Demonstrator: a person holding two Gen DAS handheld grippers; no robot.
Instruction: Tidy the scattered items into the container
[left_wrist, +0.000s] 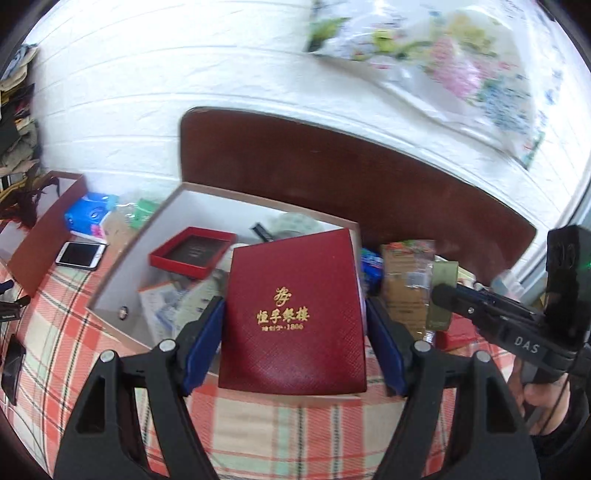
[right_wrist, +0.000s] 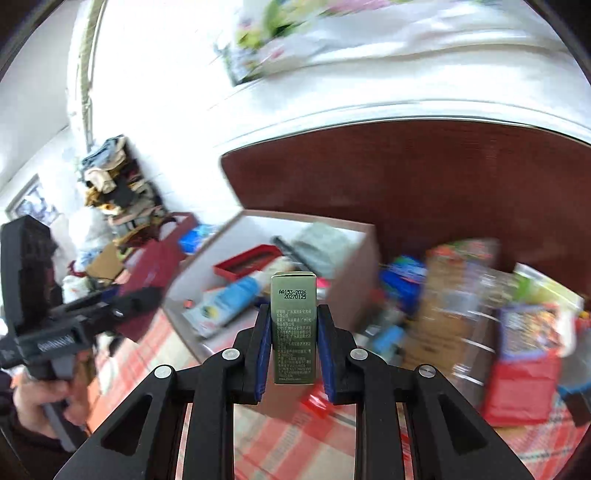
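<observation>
Left gripper (left_wrist: 295, 325) clamped on gold-lettered dark red box (left_wrist: 295, 314); right gripper (right_wrist: 293, 350) clamped on slim olive-green carton (right_wrist: 293, 325)

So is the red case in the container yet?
Not yet. The red case is clamped in the left gripper, held above the container rim.

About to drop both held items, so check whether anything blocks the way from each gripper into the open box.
Nothing visible does. The left gripper holds the red case at the open box's near rim. The right gripper holds the slim green box just short of it, with only air between.
</observation>
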